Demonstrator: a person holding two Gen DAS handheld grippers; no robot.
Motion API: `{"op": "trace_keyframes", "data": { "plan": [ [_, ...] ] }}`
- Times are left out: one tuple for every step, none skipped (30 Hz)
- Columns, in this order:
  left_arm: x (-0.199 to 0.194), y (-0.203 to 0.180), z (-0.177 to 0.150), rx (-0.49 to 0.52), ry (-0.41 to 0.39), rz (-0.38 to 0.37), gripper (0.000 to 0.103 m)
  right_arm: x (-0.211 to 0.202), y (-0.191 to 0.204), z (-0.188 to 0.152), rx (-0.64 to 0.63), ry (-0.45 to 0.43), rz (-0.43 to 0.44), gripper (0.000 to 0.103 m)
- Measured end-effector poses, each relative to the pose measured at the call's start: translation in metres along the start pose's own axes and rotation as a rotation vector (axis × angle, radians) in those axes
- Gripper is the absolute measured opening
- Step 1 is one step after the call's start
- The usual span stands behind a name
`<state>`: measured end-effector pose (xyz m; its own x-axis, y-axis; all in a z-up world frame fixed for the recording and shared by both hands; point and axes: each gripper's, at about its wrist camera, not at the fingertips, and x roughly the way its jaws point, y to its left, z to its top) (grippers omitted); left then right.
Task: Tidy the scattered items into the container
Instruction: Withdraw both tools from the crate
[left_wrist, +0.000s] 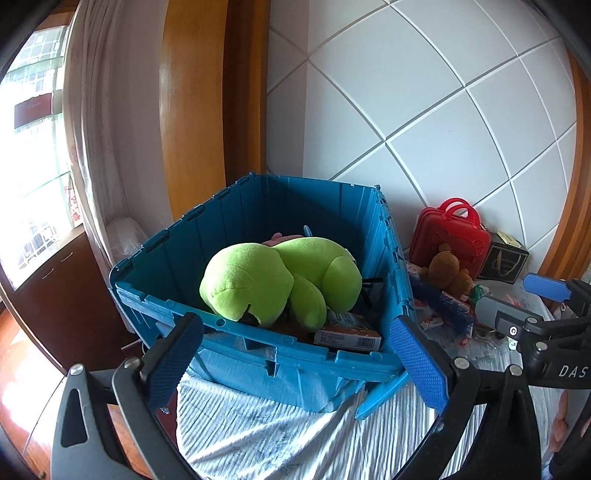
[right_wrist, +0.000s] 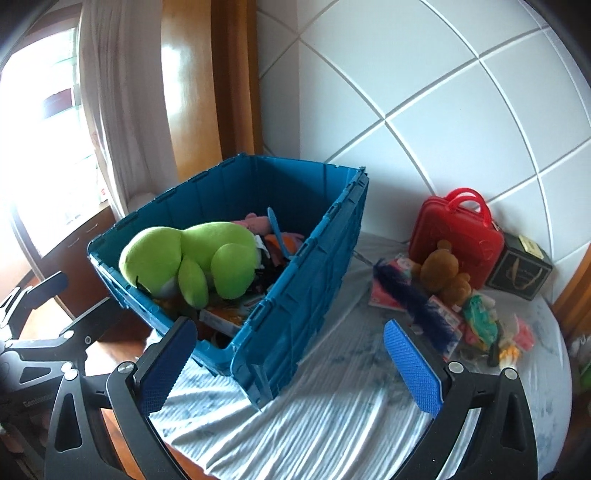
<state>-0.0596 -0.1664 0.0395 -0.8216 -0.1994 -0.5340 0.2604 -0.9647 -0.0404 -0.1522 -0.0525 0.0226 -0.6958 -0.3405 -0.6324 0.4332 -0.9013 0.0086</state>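
Crate (left_wrist: 258, 343) sits right ahead of the left gripper (left_wrist: 295, 354), blue plastic, its near rim running between the two spread blue pads; nothing's pinched there, jaws wide apart. Inside, a green plush toy (left_wrist: 273, 277) lies on top of the pile, with a small printed box (left_wrist: 347, 334) tucked just beyond the near rim, closer to the right jaw; a bit of pink something pokes up behind the plush, can't tell what it is.

Right gripper (right_wrist: 291, 365) is also spread as wide as it goes and holding nothing; the crate's near corner sits between its jaws, closer to the left pad, striped bedsheet (right_wrist: 332, 406) filling the rest of the gap. Off beyond the right jaw the leftover clutter lies on the sheet: a brown teddy bear (right_wrist: 441, 271), a dark blue feathery thing (right_wrist: 413, 306) just beside it, a red toy case (right_wrist: 456, 240) leaning on the white tiled wall (right_wrist: 461, 110), and a dark box (right_wrist: 519, 271) touching the case; some small colourful bits too, too blurry to name.
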Motion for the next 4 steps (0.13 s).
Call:
{"op": "trace_keyframes", "data": {
  "plan": [
    [-0.0024, -0.0012, -0.0012, 0.0, -0.006, 0.0, 0.103, -0.0026, -0.0011, -0.0019, 0.002, -0.003, -0.003, 0.103],
    [-0.0044, -0.002, -0.0019, 0.002, -0.009, -0.002, 0.103, -0.0053, -0.0026, -0.0037, 0.006, -0.006, -0.001, 0.103],
    [-0.0065, -0.0034, -0.0028, 0.004, -0.012, -0.004, 0.103, -0.0079, -0.0043, -0.0052, 0.009, -0.009, 0.002, 0.103],
    [-0.0082, -0.0042, -0.0034, 0.003, -0.014, -0.005, 0.103, -0.0106, -0.006, -0.0064, 0.011, -0.014, 0.004, 0.103]
  ]
}}
